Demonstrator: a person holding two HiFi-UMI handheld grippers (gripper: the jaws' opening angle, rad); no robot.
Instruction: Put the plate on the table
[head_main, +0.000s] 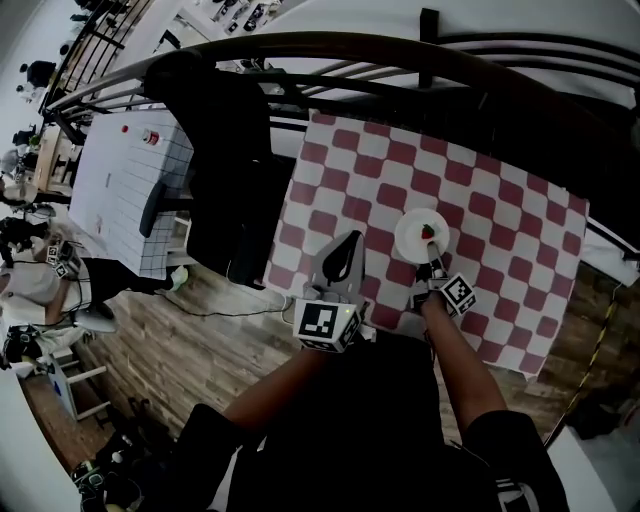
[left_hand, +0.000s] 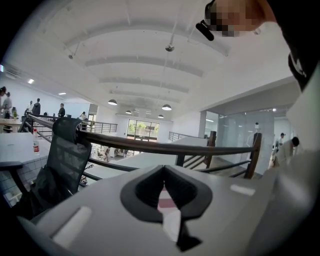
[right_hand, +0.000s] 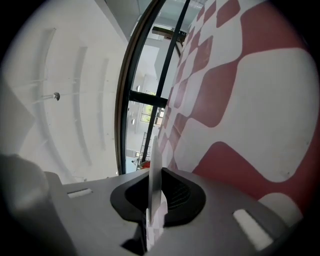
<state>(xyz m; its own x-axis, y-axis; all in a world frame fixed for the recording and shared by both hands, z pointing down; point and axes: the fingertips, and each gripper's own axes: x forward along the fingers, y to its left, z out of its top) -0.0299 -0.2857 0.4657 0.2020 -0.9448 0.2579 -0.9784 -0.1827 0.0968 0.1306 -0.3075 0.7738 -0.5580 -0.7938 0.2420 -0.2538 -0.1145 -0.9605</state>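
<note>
Our right gripper (head_main: 433, 262) pinches the near rim of the white plate (head_main: 421, 234), which lies over the red-and-white checked table (head_main: 500, 190) at one o'clock. Our left gripper (head_main: 347, 245), its jaws pressed together on nothing, hovers near the table's left corner. A dark railing (head_main: 300, 43) curves at twelve, and the plank floor (head_main: 190, 330) lies at eight.

The left claw (head_main: 349, 242) is shut and empty; the right claw (head_main: 434, 260) pinches the plate (head_main: 412, 238) rim.
</note>
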